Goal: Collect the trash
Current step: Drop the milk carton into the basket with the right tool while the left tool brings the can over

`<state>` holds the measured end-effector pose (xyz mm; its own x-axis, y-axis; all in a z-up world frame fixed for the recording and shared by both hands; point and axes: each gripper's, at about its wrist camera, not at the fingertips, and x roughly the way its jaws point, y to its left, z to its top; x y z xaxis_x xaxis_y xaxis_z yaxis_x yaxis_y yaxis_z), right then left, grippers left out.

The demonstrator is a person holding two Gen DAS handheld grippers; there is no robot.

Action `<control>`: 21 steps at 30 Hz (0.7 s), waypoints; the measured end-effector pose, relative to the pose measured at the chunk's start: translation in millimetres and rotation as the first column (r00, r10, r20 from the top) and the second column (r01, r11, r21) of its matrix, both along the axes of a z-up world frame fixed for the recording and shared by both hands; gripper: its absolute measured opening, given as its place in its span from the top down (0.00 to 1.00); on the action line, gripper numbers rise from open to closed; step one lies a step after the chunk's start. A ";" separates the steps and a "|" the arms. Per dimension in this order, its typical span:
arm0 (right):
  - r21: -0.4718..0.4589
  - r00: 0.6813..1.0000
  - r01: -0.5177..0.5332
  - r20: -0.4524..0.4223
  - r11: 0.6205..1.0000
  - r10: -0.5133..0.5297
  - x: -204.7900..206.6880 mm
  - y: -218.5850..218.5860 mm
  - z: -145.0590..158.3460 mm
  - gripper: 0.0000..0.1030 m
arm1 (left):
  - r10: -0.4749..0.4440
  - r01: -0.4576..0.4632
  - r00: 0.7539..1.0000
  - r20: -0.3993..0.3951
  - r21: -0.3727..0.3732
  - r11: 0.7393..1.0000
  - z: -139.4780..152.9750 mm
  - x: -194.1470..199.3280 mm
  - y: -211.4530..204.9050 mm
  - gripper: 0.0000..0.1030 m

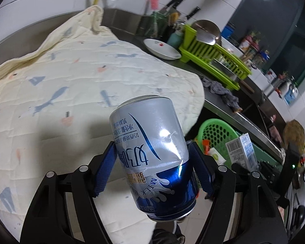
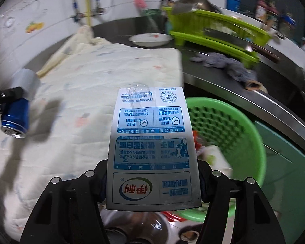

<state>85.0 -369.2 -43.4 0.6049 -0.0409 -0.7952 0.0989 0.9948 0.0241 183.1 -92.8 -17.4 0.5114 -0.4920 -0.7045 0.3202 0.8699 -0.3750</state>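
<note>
My left gripper (image 1: 152, 148) is shut on a dented silver-and-blue milk can (image 1: 152, 142), its blue pads (image 1: 105, 166) pressing both sides; the can hangs tilted above the cloth. The can (image 2: 18, 105) also shows at the far left of the right wrist view. My right gripper (image 2: 153, 166) is shut on a flattened white-and-blue milk carton (image 2: 152, 142), which sticks out forward between the fingers. That carton (image 1: 242, 152) appears at the right of the left wrist view, over a green perforated basket (image 1: 217, 130). The basket (image 2: 244, 134) sits just right of the carton and holds some wrappers.
A cream quilted cloth (image 1: 71, 81) covers the steel counter. Behind it stand a white plate (image 1: 162, 48) and a lime dish rack (image 1: 213, 59) with a metal bowl. A grey rag (image 1: 223, 91) lies near the counter edge (image 2: 254, 101). Jars and bottles line the far right.
</note>
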 end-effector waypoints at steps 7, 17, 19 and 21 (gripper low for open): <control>-0.062 0.990 0.130 -0.050 0.990 -0.133 -10.6 -54.5 -14.7 0.40 | -0.092 0.092 0.996 -0.008 -0.009 0.996 0.7 0.1 -49.8 0.31; -0.040 0.965 0.244 -0.084 0.969 -0.246 -14.9 -102.8 -37.0 0.39 | -0.219 0.218 0.976 -0.016 -0.006 0.976 -0.8 -5.2 -125.5 0.31; -0.036 0.964 0.250 -0.083 0.968 -0.252 -15.2 -104.9 -37.7 0.35 | -0.238 0.238 0.971 -0.020 0.000 0.971 -3.3 -5.7 -138.1 0.31; -0.037 0.965 0.250 -0.078 0.968 -0.252 -17.5 -106.9 -37.9 0.35 | -0.252 0.252 0.967 -0.025 0.006 0.968 -5.6 -5.2 -150.4 0.31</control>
<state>67.5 -476.1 -81.3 0.5060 -0.2047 -0.8379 0.3460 0.9380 -0.0202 177.9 -243.2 -23.0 0.3547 -0.5969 -0.7196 0.5210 0.7653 -0.3780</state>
